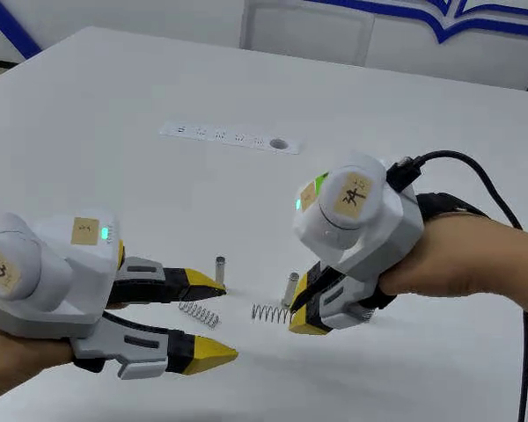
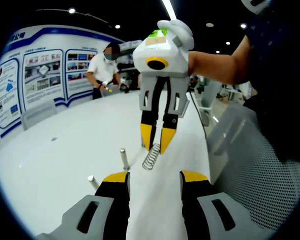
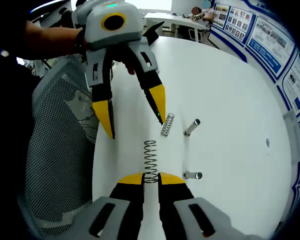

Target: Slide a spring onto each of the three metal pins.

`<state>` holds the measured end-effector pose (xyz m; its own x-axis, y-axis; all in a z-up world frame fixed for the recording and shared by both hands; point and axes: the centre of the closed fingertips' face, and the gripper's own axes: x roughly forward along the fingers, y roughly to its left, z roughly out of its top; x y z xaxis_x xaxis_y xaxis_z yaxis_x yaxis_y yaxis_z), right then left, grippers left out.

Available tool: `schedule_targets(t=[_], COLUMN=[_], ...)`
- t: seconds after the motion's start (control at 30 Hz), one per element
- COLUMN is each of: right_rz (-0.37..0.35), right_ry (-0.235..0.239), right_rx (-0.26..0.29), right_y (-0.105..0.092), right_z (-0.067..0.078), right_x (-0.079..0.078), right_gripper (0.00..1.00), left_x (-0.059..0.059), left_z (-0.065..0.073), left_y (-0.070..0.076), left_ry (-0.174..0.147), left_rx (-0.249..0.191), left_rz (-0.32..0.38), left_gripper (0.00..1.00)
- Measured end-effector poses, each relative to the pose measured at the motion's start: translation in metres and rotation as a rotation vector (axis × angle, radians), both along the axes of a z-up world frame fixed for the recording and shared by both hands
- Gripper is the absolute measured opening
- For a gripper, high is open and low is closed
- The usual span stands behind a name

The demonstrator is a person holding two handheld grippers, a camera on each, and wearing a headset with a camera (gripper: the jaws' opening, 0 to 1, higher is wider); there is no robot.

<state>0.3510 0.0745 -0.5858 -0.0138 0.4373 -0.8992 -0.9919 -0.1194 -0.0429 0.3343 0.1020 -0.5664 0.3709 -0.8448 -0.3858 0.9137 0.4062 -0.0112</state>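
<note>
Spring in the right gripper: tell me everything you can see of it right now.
The spring is a slim, open-wound coil of bare silvery wire, straight and seemingly undeformed. One end is pinched between the yellow tips of the right gripper; the rest sticks out past them, low over the white table. In the head view it lies nearly level, pointing toward the second spring but apart from it. A metal pin stands close beside its held end. It is on no pin. I cannot tell whether its free end touches the table.

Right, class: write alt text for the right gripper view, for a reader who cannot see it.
The right gripper pinches one end of a spring in its yellow-tipped jaws, over the white table. Beyond, the left gripper hangs open beside a second spring, with two metal pins to the right.
</note>
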Motion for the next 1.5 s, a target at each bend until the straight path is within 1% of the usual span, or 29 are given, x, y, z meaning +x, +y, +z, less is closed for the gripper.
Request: schedule_targets(t=[0.13,0.23,0.37,0.53,0.67,0.73,0.9,1.07,1.23,1.33,1.5], right_rz=[0.035,0.056,0.079,0.102,0.121,0.126,0.132,0.124,0.121,0.123,0.118], right_ry=[-0.013,-0.017,-0.024,-0.034,-0.037,-0.043,-0.032,-0.009,-0.001,-0.009,-0.017], right_rx=[0.01,0.008,0.014,0.019,0.019,0.019,0.022,0.028,0.023,0.034,0.05], right_y=[0.008,0.011,0.014,0.017,0.017,0.017,0.016,0.015,0.012,0.013,0.016], right_z=[0.007,0.008,0.012,0.013,0.013,0.013,0.012,0.008,0.003,0.005,0.015], right_x=[-0.006,-0.01,-0.015,-0.017,-0.02,-0.02,-0.022,-0.023,-0.024,-0.023,-0.023], right_gripper=[0.11,0.11,0.11,0.11,0.11,0.11,0.12,0.14,0.14,0.12,0.12], left_x=[-0.002,-0.002,-0.004,-0.006,-0.005,-0.006,-0.009,-0.012,-0.012,-0.011,-0.01], left_z=[0.002,0.004,0.006,0.006,0.006,0.006,0.006,0.01,0.015,0.015,0.012], left_y=[-0.005,-0.006,-0.009,-0.012,-0.011,-0.011,-0.012,-0.014,-0.014,-0.013,-0.012], left_ry=[-0.011,-0.019,-0.034,-0.043,-0.054,-0.055,-0.057,-0.054,-0.057,-0.057,-0.05], left_rx=[0.005,0.005,0.004,0.005,0.012,0.013,0.008,-0.014,-0.034,-0.037,-0.033], left_rz=[-0.029,-0.039,-0.061,-0.077,-0.075,-0.08,-0.097,-0.107,-0.102,-0.096,-0.089], left_gripper=[0.36,0.33,0.26,0.19,0.12,0.12,0.11,0.1,0.1,0.1,0.1])
